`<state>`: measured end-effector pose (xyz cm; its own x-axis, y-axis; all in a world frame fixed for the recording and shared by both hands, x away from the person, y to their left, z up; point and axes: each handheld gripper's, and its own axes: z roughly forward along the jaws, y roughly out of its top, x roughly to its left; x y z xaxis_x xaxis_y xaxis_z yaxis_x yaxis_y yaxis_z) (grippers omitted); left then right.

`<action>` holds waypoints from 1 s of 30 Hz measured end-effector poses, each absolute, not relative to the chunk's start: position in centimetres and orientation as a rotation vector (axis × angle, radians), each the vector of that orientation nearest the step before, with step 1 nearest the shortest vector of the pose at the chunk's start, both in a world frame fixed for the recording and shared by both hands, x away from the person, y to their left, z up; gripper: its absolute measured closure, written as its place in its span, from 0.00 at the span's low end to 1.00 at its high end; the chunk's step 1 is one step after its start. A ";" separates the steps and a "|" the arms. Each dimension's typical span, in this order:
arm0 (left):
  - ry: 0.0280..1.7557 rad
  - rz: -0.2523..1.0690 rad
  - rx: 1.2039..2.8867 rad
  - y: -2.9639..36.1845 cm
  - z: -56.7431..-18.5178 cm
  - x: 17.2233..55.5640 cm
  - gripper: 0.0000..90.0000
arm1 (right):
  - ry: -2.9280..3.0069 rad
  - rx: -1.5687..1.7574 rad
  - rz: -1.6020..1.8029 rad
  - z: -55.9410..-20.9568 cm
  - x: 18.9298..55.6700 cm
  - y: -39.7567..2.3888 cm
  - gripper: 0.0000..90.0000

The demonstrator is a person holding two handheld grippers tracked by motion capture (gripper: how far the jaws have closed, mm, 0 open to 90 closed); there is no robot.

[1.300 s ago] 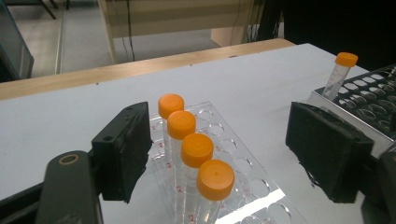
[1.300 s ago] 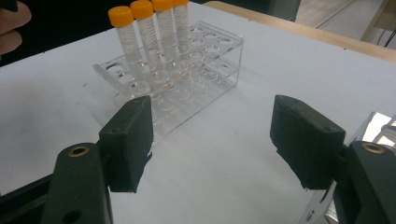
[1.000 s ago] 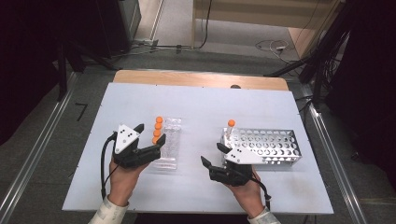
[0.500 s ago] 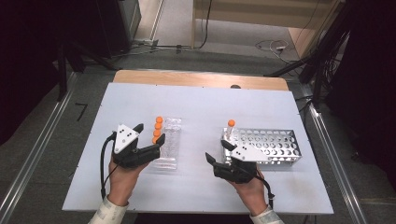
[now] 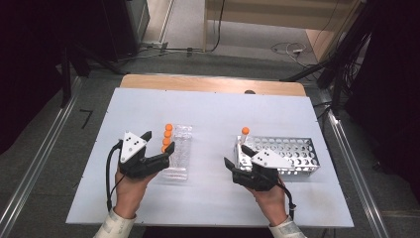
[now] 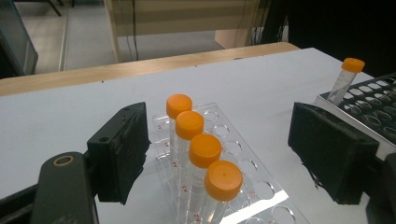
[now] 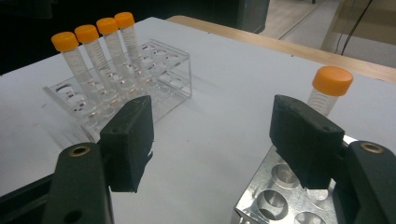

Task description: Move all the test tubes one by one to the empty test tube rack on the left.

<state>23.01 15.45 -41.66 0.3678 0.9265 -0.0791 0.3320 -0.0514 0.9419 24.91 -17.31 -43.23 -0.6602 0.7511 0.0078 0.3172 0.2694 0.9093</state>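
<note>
High view: I'm holding both tongs low over the white desk (image 5: 208,106).
Left tongs (image 5: 159,144): released, jaws straddling the near end of the clear rack (image 5: 179,148), gripping nothing.
Orange-capped tubes (image 6: 205,151): four standing in a row in that rack, between my left jaws.
Right tongs (image 5: 236,157): released, at the metal rack (image 5: 292,156)'s left end.
Single tube (image 7: 329,88): tilting in the metal rack's corner hole, just behind one jaw.

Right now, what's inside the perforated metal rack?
One clear tube with an orange cap stands tilted in a corner hole of the perforated metal rack. The other holes that show are empty; the right gripper covers its near corner.
</note>
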 end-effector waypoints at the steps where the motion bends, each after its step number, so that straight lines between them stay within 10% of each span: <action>1: 1.153 0.723 1.599 15.4 -41.7 23.0 0.23 | 2.116 0.964 1.364 -43.3 25.0 -17.4 0.32; 30: 1.153 0.719 1.603 15.4 -41.7 23.0 0.23 | 2.054 1.053 1.302 -43.8 27.0 -19.0 0.34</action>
